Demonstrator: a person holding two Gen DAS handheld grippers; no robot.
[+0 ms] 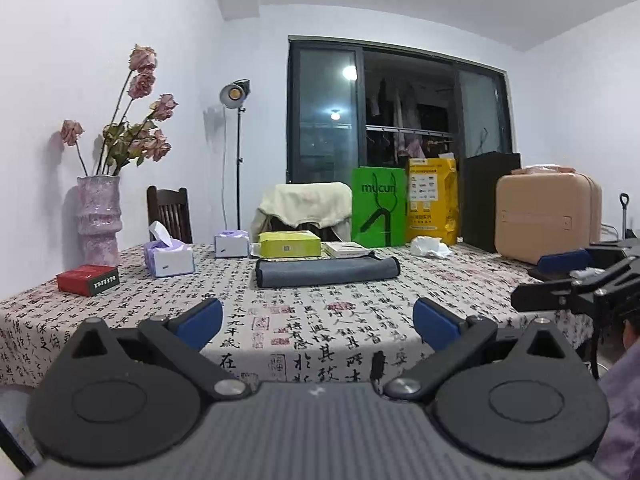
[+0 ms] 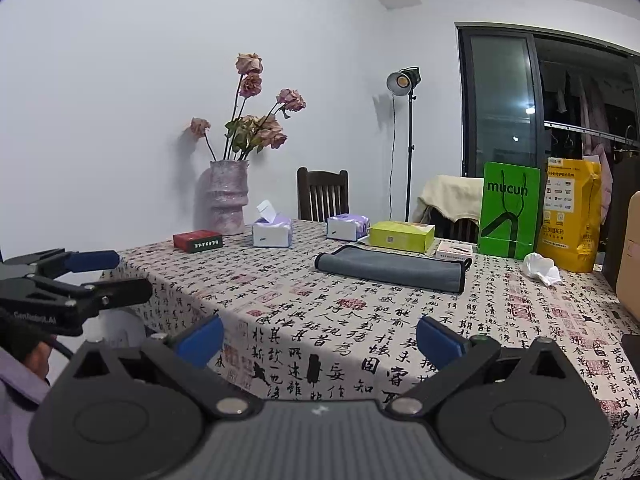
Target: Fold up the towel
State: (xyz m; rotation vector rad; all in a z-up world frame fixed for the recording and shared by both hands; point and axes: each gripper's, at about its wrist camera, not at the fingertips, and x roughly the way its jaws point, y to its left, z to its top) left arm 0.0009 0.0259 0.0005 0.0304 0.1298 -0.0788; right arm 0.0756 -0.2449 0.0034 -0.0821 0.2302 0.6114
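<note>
Both grippers, left (image 1: 316, 320) and right (image 2: 319, 338), hover with fingers spread and empty, short of the folded grey towel (image 1: 326, 271), apparently finished.

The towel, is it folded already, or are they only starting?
The grey towel lies on the table as a neat folded strip, so folding looks done or nearly so. Nothing is in hand: the left gripper and right gripper are open, short of it.

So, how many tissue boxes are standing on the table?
2. One tissue box with a tissue sticking up stands near the vase; the second tissue box stands left of the yellow-green box. Others may be hidden.
</note>
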